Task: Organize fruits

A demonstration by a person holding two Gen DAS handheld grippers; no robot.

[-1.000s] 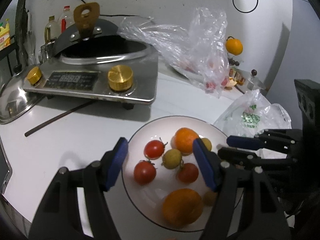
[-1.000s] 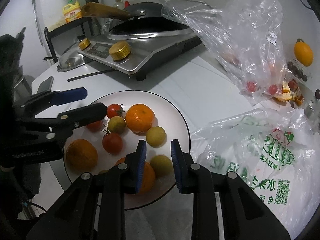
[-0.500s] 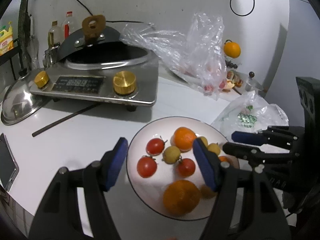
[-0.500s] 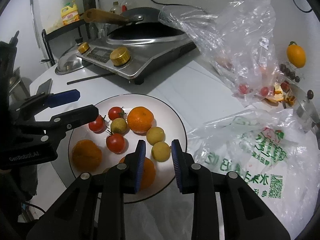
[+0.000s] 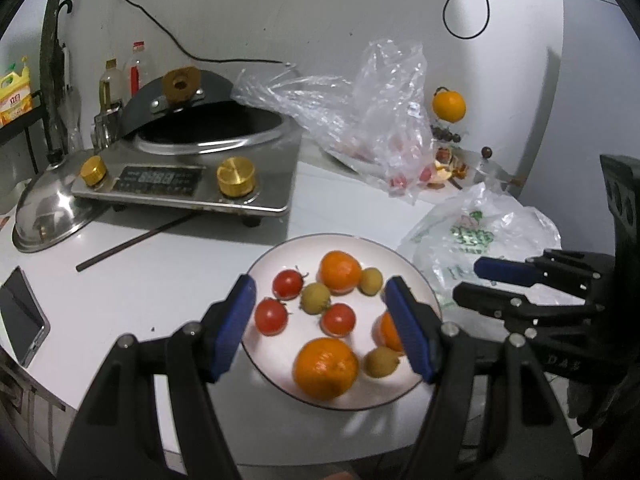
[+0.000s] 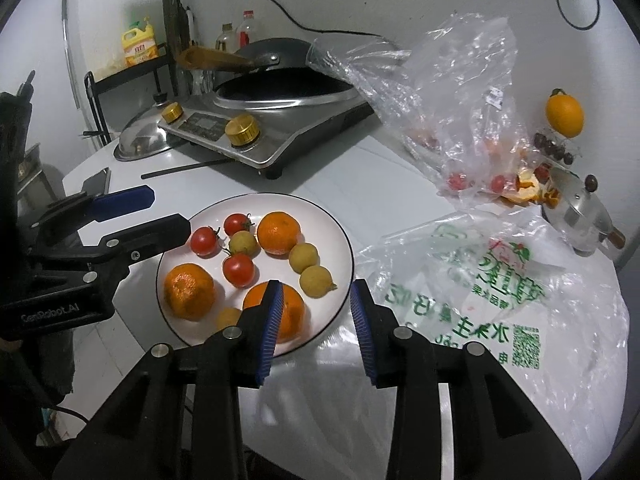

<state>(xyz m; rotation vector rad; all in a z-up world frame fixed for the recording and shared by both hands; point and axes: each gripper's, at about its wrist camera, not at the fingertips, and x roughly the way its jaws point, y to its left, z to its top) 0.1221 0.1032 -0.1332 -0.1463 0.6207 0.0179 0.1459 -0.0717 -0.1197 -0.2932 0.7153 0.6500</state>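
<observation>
A white plate holds three oranges, three red tomatoes and several small yellow-green fruits. My left gripper hovers open above the plate's near side, touching none of the fruit. It also shows at the left of the right wrist view, as the left gripper. My right gripper hangs over the plate's right rim. Its jaws are opening and nothing is between them. One blue finger partly hides an orange.
A steel induction cooker with a wok stands behind the plate. A steel lid, a dark stick and a phone lie to the left. A clear bag and a printed bag lie to the right.
Both grippers have pulled back and risen from the plate, so more of the table shows. The right jaws, nearly shut before, have spread apart. The fruit has not moved.
</observation>
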